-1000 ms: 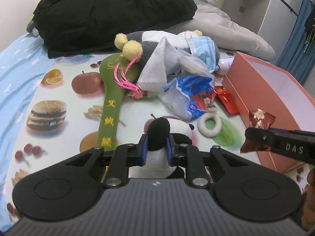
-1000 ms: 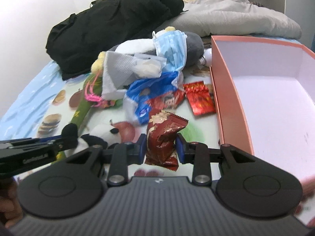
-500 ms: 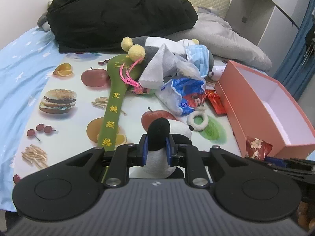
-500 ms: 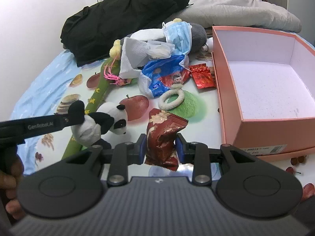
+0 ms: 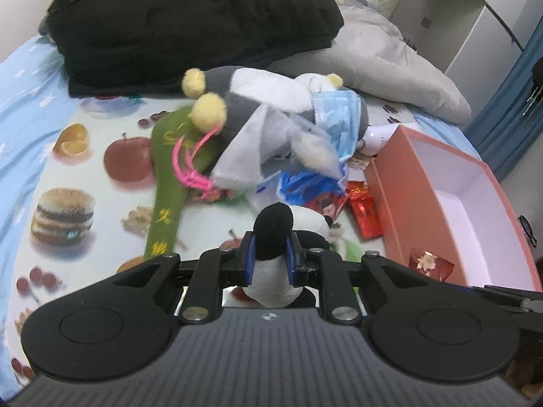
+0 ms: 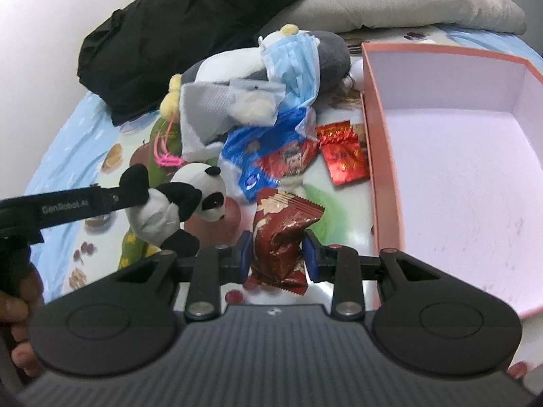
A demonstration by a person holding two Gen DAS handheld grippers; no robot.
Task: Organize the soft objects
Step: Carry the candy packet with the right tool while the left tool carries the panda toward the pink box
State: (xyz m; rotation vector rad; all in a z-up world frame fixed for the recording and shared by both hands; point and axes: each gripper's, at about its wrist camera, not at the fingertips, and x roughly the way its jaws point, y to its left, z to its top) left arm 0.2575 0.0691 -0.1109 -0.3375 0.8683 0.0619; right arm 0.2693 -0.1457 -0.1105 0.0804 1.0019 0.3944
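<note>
Ahead of both my grippers lies a heap on the fruit-and-burger printed cloth (image 5: 78, 156): a large grey-and-white plush toy with yellow pompoms (image 5: 244, 101), a pale blue face mask (image 6: 292, 64) draped over it, a long green embroidered fabric piece (image 5: 169, 183) with pink cord, a blue-and-white plastic bag (image 6: 251, 156) and a flat red foil packet (image 6: 342, 156). Behind the heap sit a black jacket (image 5: 190, 17) and a grey quilt (image 5: 383, 64). To my right stands the open pink cardboard box with a white inside (image 6: 376, 156); its near wall rises just beside the right gripper.

Motion blur softens the heap in the left wrist view, and I cannot read the green piece's yellow characters. Something white (image 5: 376, 135) behind the box's far corner is mostly hidden. The box is cut off at the right edge of the right wrist view.

My left gripper (image 5: 270, 257) pinches the small black-and-white panda plush (image 6: 176, 203) by a black limb, holding it off the cloth, left of the right gripper. My right gripper (image 6: 276, 259) squeezes the dark red crinkled snack wrapper (image 6: 281, 237) upright between its blue pads, near the box's near left corner.
</note>
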